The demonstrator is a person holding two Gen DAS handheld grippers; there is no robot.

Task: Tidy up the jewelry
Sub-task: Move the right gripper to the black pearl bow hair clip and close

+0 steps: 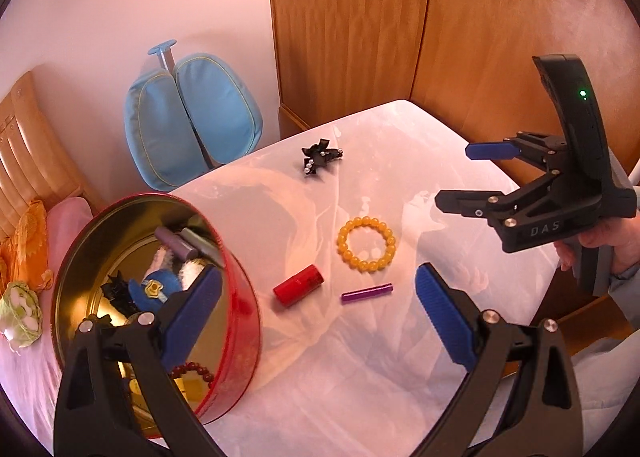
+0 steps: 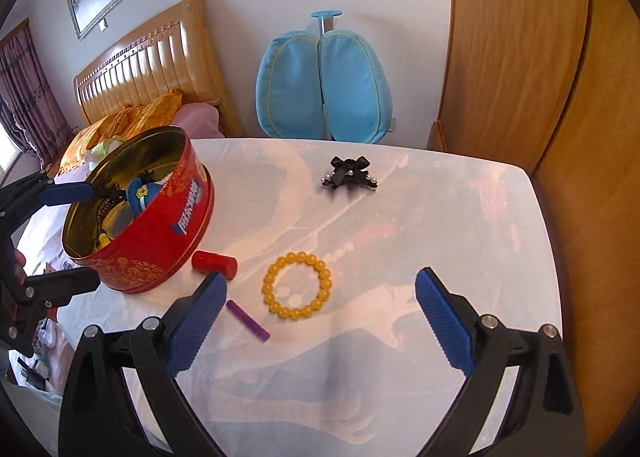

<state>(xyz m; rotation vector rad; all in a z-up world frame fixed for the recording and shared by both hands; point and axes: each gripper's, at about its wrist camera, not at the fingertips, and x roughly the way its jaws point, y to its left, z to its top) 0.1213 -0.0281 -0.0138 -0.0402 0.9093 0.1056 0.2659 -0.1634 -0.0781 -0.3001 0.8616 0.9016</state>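
Left tool (image 1: 316, 305) spread wide, one finger inside the tilted red tin (image 2: 160, 241), nothing pinched; tin may tip and spill. Right tool (image 2: 320, 317) spread, empty, above the yellow bead bracelet (image 2: 297, 285) on the counter (image 2: 460, 225). Purple tube (image 2: 248, 320) and red cylinder (image 2: 214, 263) could roll if nudged.

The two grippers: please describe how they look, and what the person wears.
Both grippers, left and right, are black plastic frames with silver rivets and ribbed blue finger pads. The right bears white "DAS" lettering, a green light and a grey trigger. A light grey-blue sleeve shows.
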